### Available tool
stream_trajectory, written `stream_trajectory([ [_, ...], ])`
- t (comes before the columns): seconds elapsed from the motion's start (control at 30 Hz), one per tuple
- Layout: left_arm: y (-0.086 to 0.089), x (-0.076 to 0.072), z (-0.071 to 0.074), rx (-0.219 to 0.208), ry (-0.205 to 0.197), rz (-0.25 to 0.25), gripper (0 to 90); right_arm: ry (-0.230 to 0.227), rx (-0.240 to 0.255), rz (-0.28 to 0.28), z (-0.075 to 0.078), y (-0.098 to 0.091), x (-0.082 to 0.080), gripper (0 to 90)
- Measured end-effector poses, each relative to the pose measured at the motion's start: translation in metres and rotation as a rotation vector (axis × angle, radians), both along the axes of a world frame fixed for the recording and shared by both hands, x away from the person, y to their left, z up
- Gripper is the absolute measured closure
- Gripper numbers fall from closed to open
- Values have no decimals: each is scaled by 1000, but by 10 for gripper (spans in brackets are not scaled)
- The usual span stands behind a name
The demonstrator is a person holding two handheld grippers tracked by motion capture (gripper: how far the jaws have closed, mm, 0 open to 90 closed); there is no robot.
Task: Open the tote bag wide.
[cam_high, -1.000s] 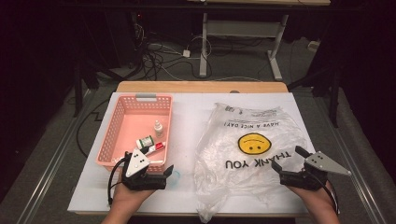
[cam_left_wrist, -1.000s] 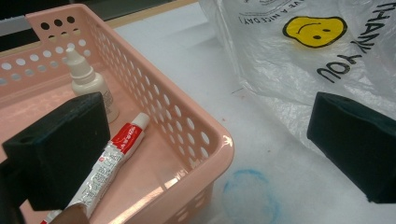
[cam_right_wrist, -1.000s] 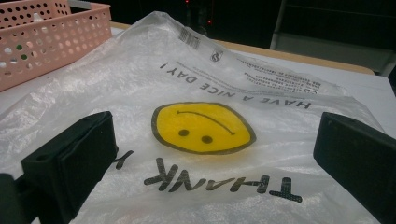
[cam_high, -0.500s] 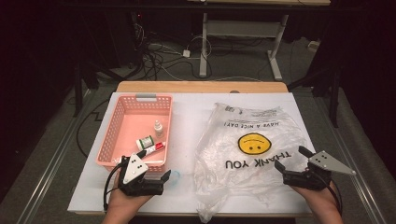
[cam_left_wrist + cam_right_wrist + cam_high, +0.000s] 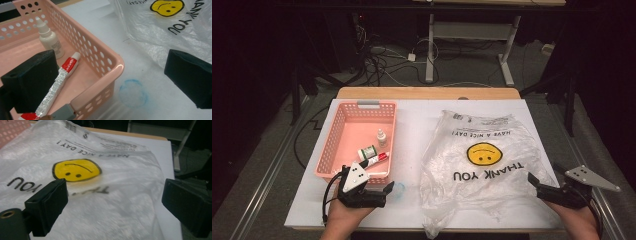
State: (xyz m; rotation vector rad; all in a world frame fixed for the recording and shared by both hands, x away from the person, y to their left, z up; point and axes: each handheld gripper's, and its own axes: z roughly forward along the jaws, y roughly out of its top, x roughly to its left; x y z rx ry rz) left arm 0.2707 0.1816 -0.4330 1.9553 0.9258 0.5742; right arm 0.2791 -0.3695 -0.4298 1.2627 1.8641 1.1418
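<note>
On the white tabletop (image 5: 422, 120), a clear plastic bag (image 5: 484, 165) printed with a yellow smiley face lies flat on the right half. Left of it, well apart, stands a pink perforated basket (image 5: 334, 145) containing a white dropper bottle (image 5: 382, 136), a red-and-white tube (image 5: 374, 160) and a small green-banded container (image 5: 367, 151). Left gripper (image 5: 382, 189) hovers at the near right corner of the basket, jaws wide, nothing between them. Right gripper (image 5: 539, 184) sits at the bag's near right edge; its jaws have just been closing slightly but stand wide, nothing pressed between them.
</note>
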Motion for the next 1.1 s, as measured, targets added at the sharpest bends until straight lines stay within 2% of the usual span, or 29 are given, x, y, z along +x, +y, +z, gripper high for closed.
stream_trajectory([
  [0.07, 0, 0, -1, 0, -13, -2, 0, 29, -22, -20, -6, -11, -7, 113],
  [0.2, 1, 2, -2, -15, -15, 5, 0, 57, -26, -37, -12, -22, -14, 140],
  [0.27, 2, 2, -4, -14, -19, 24, 0, 74, -23, -58, -15, -28, -18, 155],
  [0.37, 4, 4, -5, -46, 6, 16, 0, 99, -12, -79, -19, -36, -22, 187],
  [0.4, 4, 4, -5, -44, 14, 15, 0, 108, -8, -83, -20, -38, -21, 204],
  [0.43, 4, 5, -6, -47, 25, 13, 0, 127, 2, -87, -22, -40, -20, 261],
  [0.5, 4, 6, -5, -37, 57, 8, 0, 140, 0, -90, -24, -40, -19, 271],
  [0.63, 3, 5, -4, -17, 37, 8, 0, 186, 12, -78, -31, -44, -16, 354],
  [0.7, 4, 6, -5, -27, 54, 4, 0, 212, 16, -70, -35, -46, -14, 416],
  [0.77, 5, 7, -6, -39, 59, 2, 0, 238, 18, -52, -38, -46, -13, 505],
  [0.8, 5, 7, -5, -42, 60, 2, 0, 255, 14, -34, -40, -44, -13, 610],
  [0.83, 6, 7, -5, -46, 58, 3, 0, 255, 14, -34, -40, -44, -13, 610],
  [0.87, 6, 7, -5, -47, 52, 0, 0, 259, 2, -13, -40, -41, -13, 719],
  [0.9, 6, 7, -5, -46, 47, -4, 0, 260, -1, -5, -40, -40, -14, 764],
  [0.93, 6, 7, -5, -46, 40, -3, 0, 260, -1, -5, -40, -40, -14, 764],
  [1.03, 6, 7, -4, -53, 20, 0, 0, 260, -21, 43, -39, -31, -14, 846],
  [1.1, 7, 7, -4, -51, 25, -7, 0, 249, -36, 80, -35, -21, -15, 867],
])
